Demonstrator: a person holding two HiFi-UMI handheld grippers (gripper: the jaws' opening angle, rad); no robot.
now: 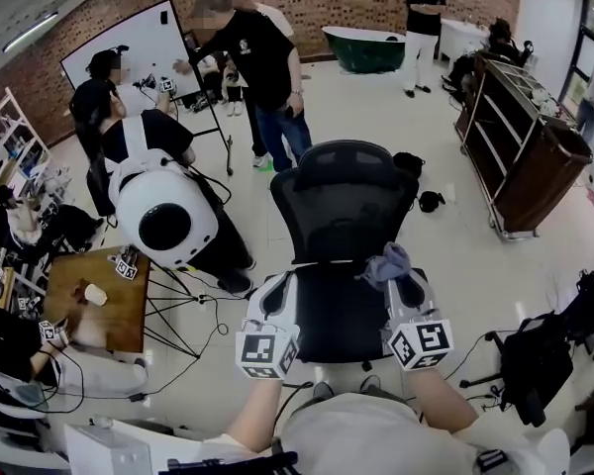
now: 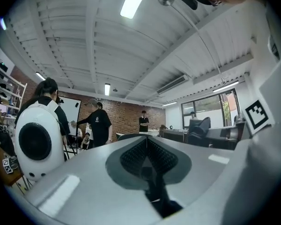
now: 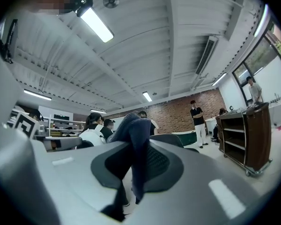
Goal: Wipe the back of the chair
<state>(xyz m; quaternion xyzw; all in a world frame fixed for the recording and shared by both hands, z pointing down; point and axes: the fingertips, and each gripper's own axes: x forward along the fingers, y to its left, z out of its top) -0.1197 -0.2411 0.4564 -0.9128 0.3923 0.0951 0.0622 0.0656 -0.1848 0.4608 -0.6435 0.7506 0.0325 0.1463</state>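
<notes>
Directly below the head camera a black office chair [image 1: 342, 201] is seen on a pale floor [image 1: 475, 265], seat toward the person, mesh back upright on the far side. Both grippers are held over the near part of the seat, short of the back. The left gripper [image 1: 280, 285] is at the seat's left edge, and the right gripper [image 1: 402, 283] at its right edge, with a blue-grey cloth [image 1: 386, 263] bunched at its tip. No contact between cloth and chair back is seen. A person with a round white backpack [image 1: 165, 216] is noted left of the chair, beside a small wooden table [image 1: 119, 315] bearing a paper cup [image 1: 96, 294]; a whiteboard [image 1: 144, 43] and a dark wooden cart [image 1: 520, 151] stand farther off. In the left gripper view the jaws are seen closed together, pads meeting along the centre line, with nothing between them; the backpack is seen at left, and the brick wall [image 2: 126, 121] beyond. In the right gripper view the jaws are clamped on the cloth, which is draped up and over between the pads and hangs in a dark fold; the cart is seen at right.
</notes>
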